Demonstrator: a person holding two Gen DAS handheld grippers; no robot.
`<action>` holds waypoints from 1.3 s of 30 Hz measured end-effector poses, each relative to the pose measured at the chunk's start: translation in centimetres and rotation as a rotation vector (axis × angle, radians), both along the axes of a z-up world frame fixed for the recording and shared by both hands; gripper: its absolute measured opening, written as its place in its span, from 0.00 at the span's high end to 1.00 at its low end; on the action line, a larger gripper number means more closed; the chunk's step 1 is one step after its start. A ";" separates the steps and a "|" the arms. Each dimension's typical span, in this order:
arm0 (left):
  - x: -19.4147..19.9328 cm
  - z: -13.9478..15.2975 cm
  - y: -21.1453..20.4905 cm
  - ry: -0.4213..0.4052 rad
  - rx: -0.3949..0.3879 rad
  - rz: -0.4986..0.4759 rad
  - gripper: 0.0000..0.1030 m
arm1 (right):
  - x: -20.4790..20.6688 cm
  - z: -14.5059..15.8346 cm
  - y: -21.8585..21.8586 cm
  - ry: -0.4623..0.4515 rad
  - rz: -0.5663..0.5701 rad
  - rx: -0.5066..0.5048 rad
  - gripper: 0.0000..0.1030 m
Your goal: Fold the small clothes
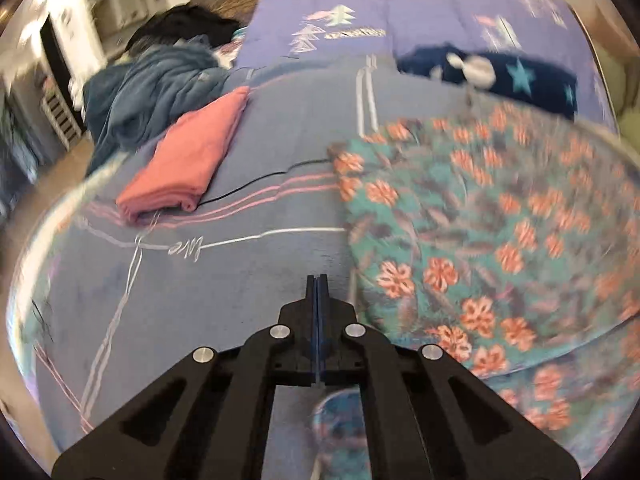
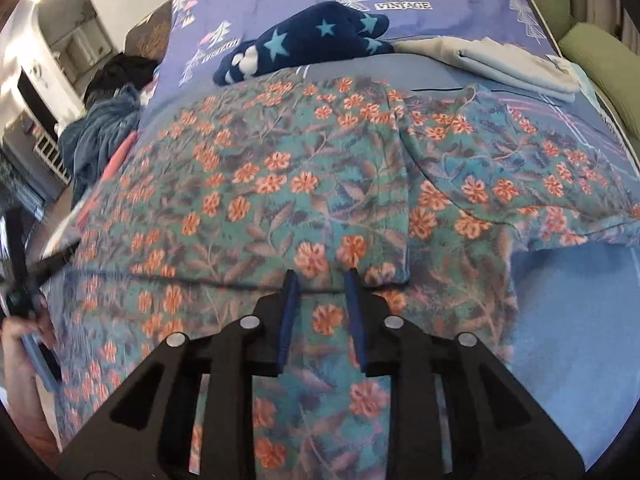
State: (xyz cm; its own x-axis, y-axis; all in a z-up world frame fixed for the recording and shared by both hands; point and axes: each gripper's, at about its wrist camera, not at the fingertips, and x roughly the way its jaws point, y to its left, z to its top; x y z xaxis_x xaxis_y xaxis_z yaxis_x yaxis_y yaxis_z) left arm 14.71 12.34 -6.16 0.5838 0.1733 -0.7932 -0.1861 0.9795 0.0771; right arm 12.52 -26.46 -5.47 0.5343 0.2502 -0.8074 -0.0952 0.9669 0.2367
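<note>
Bedsheet (image 1: 248,280) w/ floral garment (image 2: 280,184) spread; left claw (image 1: 318,280) closed, right claw (image 2: 320,276) apart.

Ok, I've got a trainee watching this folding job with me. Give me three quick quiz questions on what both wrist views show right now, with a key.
1. True or false: the right gripper has its jaws shut on the floral garment.
2. Which folded item lies left of the floral garment in the left wrist view? A) pink cloth B) yellow towel C) white sock
3. Fill in: the left gripper has its jaws ____.

Key: 1. False, they stand open above it. 2. A, the pink cloth. 3. Shut, with no cloth seen between them.
</note>
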 end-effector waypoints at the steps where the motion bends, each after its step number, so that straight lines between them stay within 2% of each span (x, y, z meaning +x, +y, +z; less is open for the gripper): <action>1: -0.2 0.4 0.2 -0.010 -0.052 -0.024 1.00 | -0.3 0.3 -0.2 -0.006 0.004 0.003 0.76; 3: -0.1 0.8 0.4 -0.005 -0.126 -0.045 1.00 | -0.9 0.9 -1.1 -0.015 -0.008 0.036 0.72; 4: 0.2 1.0 0.3 -0.007 -0.148 -0.039 1.00 | -1.2 1.2 -1.8 -0.022 -0.019 0.054 0.68; 7: 0.6 2.0 1.0 -0.034 -0.241 0.005 0.99 | -2.5 1.9 -4.0 -0.054 -0.056 0.105 0.66; 9: 0.2 2.7 0.3 -0.066 -0.308 -0.009 0.91 | -3.5 2.5 -7.1 -0.087 -0.110 0.150 0.54; 10: -0.2 3.2 -0.6 -0.083 -0.324 -0.029 0.80 | -3.9 2.8 -9.0 -0.108 -0.157 0.170 0.43; 11: -0.2 3.5 -1.4 -0.100 -0.327 -0.050 0.71 | -4.1 2.9 -10.6 -0.122 -0.202 0.178 0.39; 13: -0.4 4.2 -4.2 -0.126 -0.296 -0.114 0.61 | -4.8 2.7 -15.7 -0.133 -0.358 0.192 0.38; 14: -0.4 4.5 -6.2 -0.136 -0.262 -0.162 0.60 | -5.2 2.3 -18.1 -0.122 -0.436 0.214 0.35; 16: -0.1 4.7 -9.2 -0.141 -0.215 -0.229 0.60 | -6.0 0.7 -23.7 -0.079 -0.624 0.327 0.32; 17: 0.1 4.7 -10.2 -0.141 -0.200 -0.249 0.59 | -6.7 -0.7 -27.2 -0.042 -0.729 0.434 0.32; 19: 0.6 4.3 -13.0 -0.131 -0.189 -0.303 0.59 | -7.5 -2.3 -30.8 -0.016 -0.826 0.546 0.32; 21: 1.4 3.7 -15.4 -0.109 -0.181 -0.342 0.59 | -7.7 -3.3 -33.5 -0.001 -0.898 0.581 0.30; 24: 2.1 2.9 -18.4 -0.085 -0.131 -0.388 0.59 | -7.1 -3.6 -35.9 0.012 -0.965 0.564 0.27; 29: 2.5 2.3 -22.7 -0.080 -0.043 -0.471 0.58 | -4.1 -3.5 -38.1 0.047 -0.990 0.583 0.26; 31: 2.8 2.1 -23.7 -0.075 -0.036 -0.475 0.54 | -2.8 -4.1 -38.4 0.112 -1.030 0.560 0.26; 34: 3.0 1.7 -24.4 -0.052 -0.064 -0.488 0.54 | -2.0 -5.1 -38.6 0.168 -1.070 0.552 0.27; 36: 2.8 1.5 -24.8 -0.050 -0.047 -0.502 0.54 | -2.4 -5.2 -38.4 0.165 -1.070 0.514 0.35; 38: 2.4 1.4 -24.9 -0.057 -0.019 -0.513 0.54 | -3.4 -5.2 -38.3 0.161 -1.065 0.478 0.50; 39: 2.2 1.3 -24.9 -0.058 -0.014 -0.518 0.53 | -4.2 -5.3 -38.5 0.158 -1.065 0.473 0.53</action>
State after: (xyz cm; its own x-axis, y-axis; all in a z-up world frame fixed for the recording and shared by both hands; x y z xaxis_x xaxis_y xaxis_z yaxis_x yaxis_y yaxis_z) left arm 16.94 -12.54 -4.86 0.6331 -0.1605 -0.7573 0.3199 0.9451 0.0671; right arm 8.31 -64.94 -10.80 0.5573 0.0301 -0.8298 0.7707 0.3533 0.5304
